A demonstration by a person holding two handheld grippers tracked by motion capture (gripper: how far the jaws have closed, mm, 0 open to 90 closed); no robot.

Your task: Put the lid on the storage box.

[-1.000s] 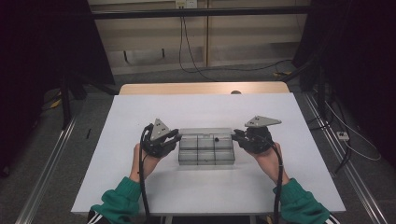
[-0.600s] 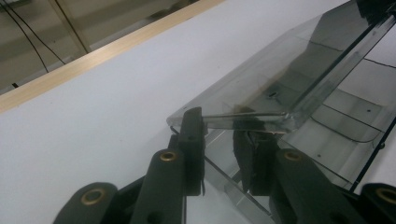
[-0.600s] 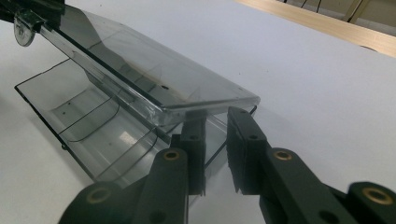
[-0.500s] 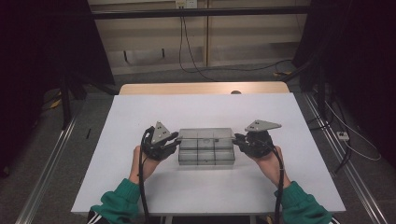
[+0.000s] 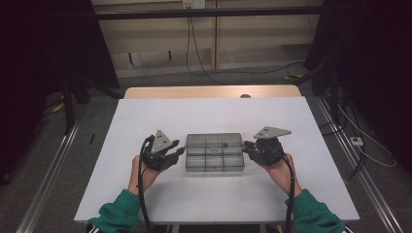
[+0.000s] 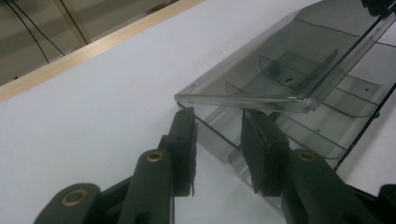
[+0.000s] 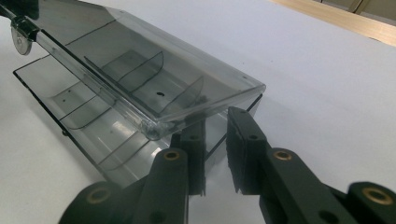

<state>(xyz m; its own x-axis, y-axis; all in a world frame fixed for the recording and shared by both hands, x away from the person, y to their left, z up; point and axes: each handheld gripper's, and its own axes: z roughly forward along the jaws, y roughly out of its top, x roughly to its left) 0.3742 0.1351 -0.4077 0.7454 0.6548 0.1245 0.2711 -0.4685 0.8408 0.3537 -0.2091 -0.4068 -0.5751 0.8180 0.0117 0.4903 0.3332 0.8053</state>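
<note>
A clear grey plastic compartment box (image 5: pixel 214 158) lies in the middle of the white table (image 5: pixel 204 111). Its lid (image 6: pixel 261 70) is tilted up off the base (image 6: pixel 327 126), with dividers showing underneath. My left gripper (image 5: pixel 180 151) is at the box's left end. Seen in its own view, the left gripper (image 6: pixel 218 114) has its jaws apart just under the lid's corner, with the base's end wall between them. My right gripper (image 5: pixel 247 145) is at the right end. Up close, the right gripper (image 7: pixel 215 120) is narrowly open under the lid (image 7: pixel 154 70), beside the base (image 7: pixel 84 121).
A pale wooden strip (image 5: pixel 209 92) runs along the table's far edge. Dark floor, rails and cables (image 5: pixel 199 58) lie beyond it. The person's green sleeves (image 5: pixel 116 216) enter from the near edge.
Both grippers have moved inward and toward the person, from beside the box's far corners to its two ends. The box has stayed in place.
</note>
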